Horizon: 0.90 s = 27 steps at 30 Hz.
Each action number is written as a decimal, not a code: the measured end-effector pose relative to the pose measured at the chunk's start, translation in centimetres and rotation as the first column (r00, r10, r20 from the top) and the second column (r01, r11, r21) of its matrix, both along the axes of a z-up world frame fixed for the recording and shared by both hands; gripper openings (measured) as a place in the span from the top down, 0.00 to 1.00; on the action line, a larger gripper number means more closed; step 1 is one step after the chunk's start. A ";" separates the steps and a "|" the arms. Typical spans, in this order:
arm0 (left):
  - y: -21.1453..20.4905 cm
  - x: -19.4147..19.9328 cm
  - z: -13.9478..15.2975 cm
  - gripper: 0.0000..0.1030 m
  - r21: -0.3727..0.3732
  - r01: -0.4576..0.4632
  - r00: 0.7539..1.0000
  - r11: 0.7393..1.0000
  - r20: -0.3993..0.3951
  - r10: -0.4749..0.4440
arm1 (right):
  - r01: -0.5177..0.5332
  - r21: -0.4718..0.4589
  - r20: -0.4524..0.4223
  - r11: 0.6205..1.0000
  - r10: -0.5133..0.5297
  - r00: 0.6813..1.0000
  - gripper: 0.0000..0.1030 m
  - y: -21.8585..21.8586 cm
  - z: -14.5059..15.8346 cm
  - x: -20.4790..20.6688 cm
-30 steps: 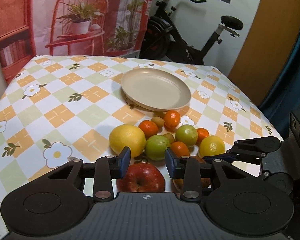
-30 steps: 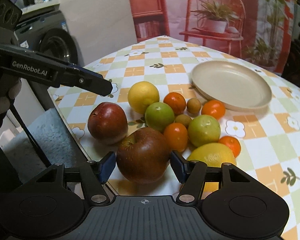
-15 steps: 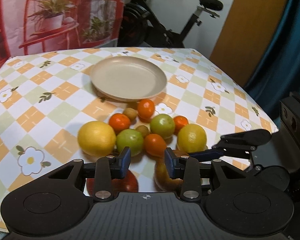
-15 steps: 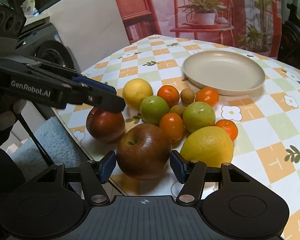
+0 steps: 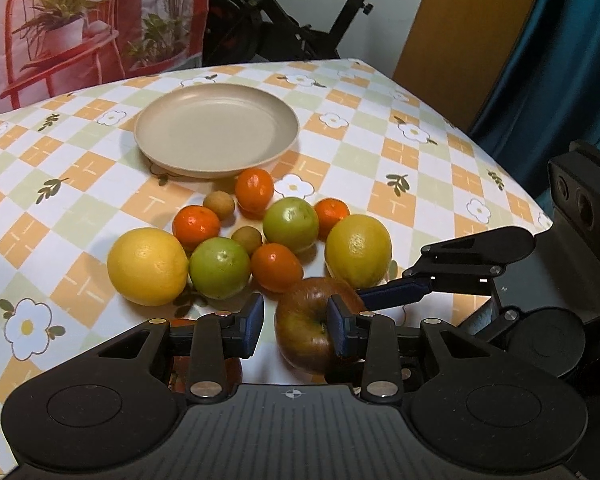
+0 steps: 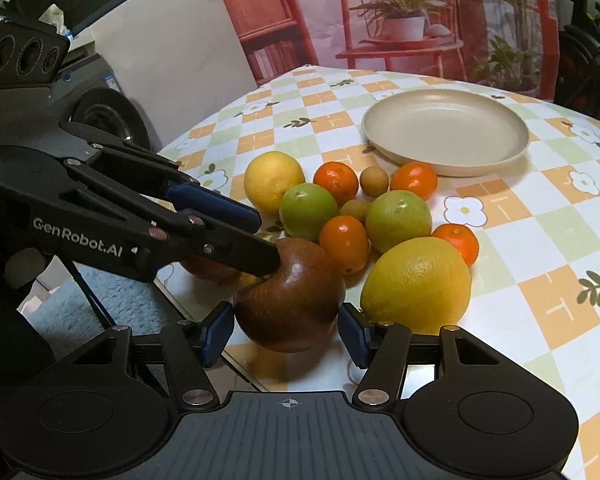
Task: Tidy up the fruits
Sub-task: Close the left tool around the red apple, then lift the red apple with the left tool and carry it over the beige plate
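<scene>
The right gripper has its jaws set either side of a dark red apple at the near edge of the table; the blue pads sit just beside the apple's flanks, and whether they press on it cannot be told. The left gripper has just been closing its jaws, which stand narrow with a small gap and nothing between them. Its right pad lies over the top of that same apple, by the stem hollow, while its left pad hangs over bare cloth. A second red apple shows only in part beneath the left gripper's left finger. Beyond the apples lies a close cluster of fruit: two yellow lemons, two green fruits, four small oranges and two little brown fruits. Farther back sits a beige plate with nothing in it, close behind the cluster on the checked, flowered tablecloth.
</scene>
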<state>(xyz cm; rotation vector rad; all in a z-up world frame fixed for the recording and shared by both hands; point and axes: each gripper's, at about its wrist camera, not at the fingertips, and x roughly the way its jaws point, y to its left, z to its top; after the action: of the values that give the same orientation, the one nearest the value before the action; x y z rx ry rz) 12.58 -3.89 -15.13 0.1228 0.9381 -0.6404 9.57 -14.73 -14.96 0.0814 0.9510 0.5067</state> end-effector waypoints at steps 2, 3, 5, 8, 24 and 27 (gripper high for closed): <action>-0.1 0.1 -0.2 0.68 0.001 0.003 1.000 1.000 -0.007 -0.003 | 0.005 0.000 -0.006 1.000 -0.005 1.000 0.48 -0.1 -0.1 0.0; -0.1 0.1 -0.2 0.68 -0.002 0.005 1.000 1.000 -0.007 -0.005 | 0.008 0.003 -0.008 1.000 -0.008 1.000 0.48 -0.2 -0.1 -0.1; -0.2 0.2 -0.2 0.68 -0.003 0.007 1.000 1.000 -0.007 -0.007 | 0.014 0.008 -0.012 1.000 -0.014 1.000 0.48 -0.2 -0.2 0.0; -0.3 0.4 -0.3 0.68 -0.011 0.009 1.000 1.000 -0.013 -0.009 | 0.023 0.011 -0.017 1.000 -0.023 1.000 0.47 -0.3 -0.4 0.0; -0.5 1.5 -0.8 0.68 -0.065 0.011 0.997 0.998 -0.075 -0.016 | 0.051 0.003 -0.027 0.999 -0.051 0.998 0.48 -0.3 -0.7 0.2; -0.5 1.7 -0.8 0.72 -0.073 0.015 0.997 0.997 -0.080 -0.021 | 0.056 0.008 -0.023 0.998 -0.055 0.998 0.48 -0.3 -0.6 0.2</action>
<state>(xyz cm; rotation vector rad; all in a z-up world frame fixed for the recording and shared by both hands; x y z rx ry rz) 14.23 -4.35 -15.92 0.0409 0.9915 -0.6999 9.72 -15.07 -15.59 0.1211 0.9664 0.4594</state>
